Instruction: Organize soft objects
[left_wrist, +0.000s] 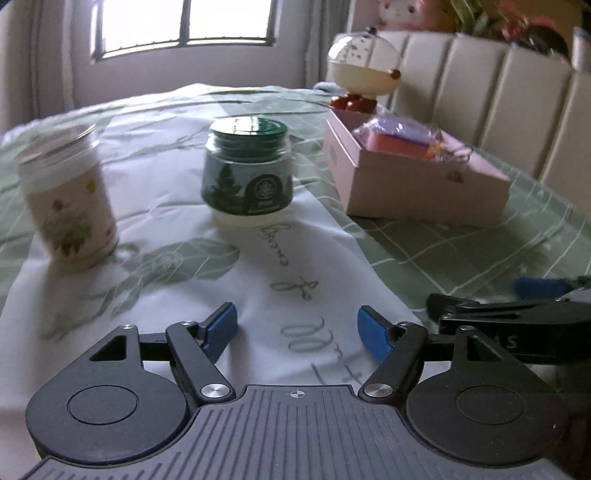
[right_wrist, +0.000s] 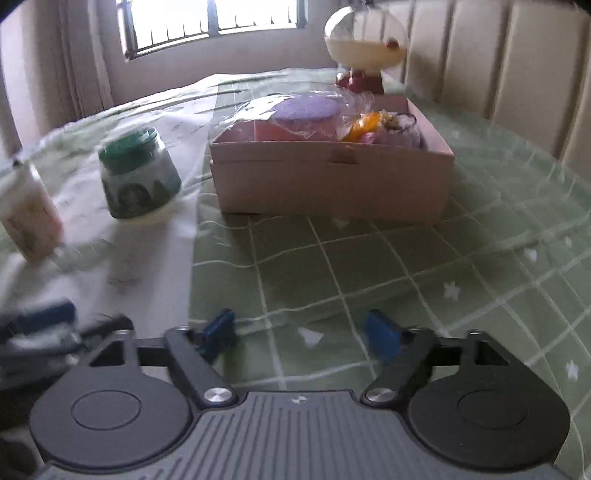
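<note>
A pink cardboard box (left_wrist: 413, 184) (right_wrist: 332, 184) stands on the green checked bedspread. It holds soft things: a purple round pad in clear wrap (right_wrist: 306, 109) (left_wrist: 391, 127), a red-pink block (left_wrist: 391, 142), and an orange and purple bundle (right_wrist: 384, 127). My left gripper (left_wrist: 297, 326) is open and empty, low over the white cloth, well short of the box. My right gripper (right_wrist: 301, 332) is open and empty over the green spread in front of the box. The right gripper also shows at the left wrist view's right edge (left_wrist: 517, 317).
A green-lidded jar (left_wrist: 249, 170) (right_wrist: 138, 177) and a cream jar with a clear lid (left_wrist: 68, 199) (right_wrist: 27, 218) stand on the white cloth left of the box. A round cream ornament (left_wrist: 364, 66) (right_wrist: 364, 44) stands behind it. A padded headboard (left_wrist: 498, 96) runs along the right.
</note>
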